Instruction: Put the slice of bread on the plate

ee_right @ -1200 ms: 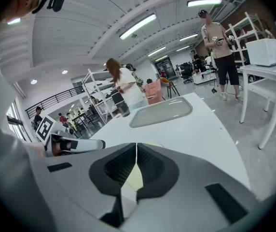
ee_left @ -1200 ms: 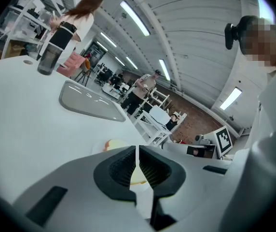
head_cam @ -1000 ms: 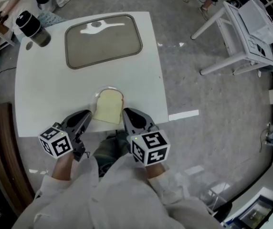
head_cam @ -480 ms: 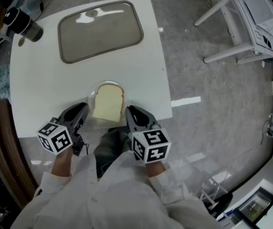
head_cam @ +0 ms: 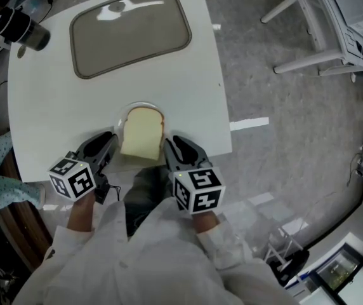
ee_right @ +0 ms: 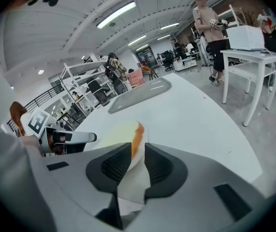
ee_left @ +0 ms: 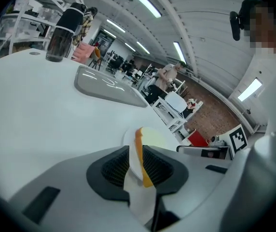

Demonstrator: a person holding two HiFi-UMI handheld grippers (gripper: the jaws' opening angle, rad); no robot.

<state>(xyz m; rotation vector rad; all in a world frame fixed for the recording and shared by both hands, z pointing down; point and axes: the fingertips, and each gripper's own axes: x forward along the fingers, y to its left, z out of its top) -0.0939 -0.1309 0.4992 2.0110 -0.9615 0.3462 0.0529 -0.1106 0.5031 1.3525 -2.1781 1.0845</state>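
Barely anything shifts btwn the tools and the bread vs. a sec ago. Our left gripper (head_cam: 110,142) and right gripper (head_cam: 171,143) flank the slice of bread (head_cam: 142,134) at the near edge of the table (head_cam: 54,107), same as before. What moves is our head. The tray (head_cam: 131,33) and the dark bottle (head_cam: 21,27) now sit further up and left in the head view, and a bit more of the plate (head_cam: 132,106) rim peeks out past the far side of the slice. We take that to mean the placing step is at or near its end, w/ the release not yet done.

Both tongs are narrow, each pinching the slice by a side edge. In each gripper view the orange crust runs btwn the ribbed pads (ee_left: 116,166).

Hard to make out: the slice covers nearly all the plate, so we can't tell whether it rests on it or hangs just above. In the left gripper view a white edge lies right against the crust. Whether the plate rim is caught in that pinch too, we can't tell.
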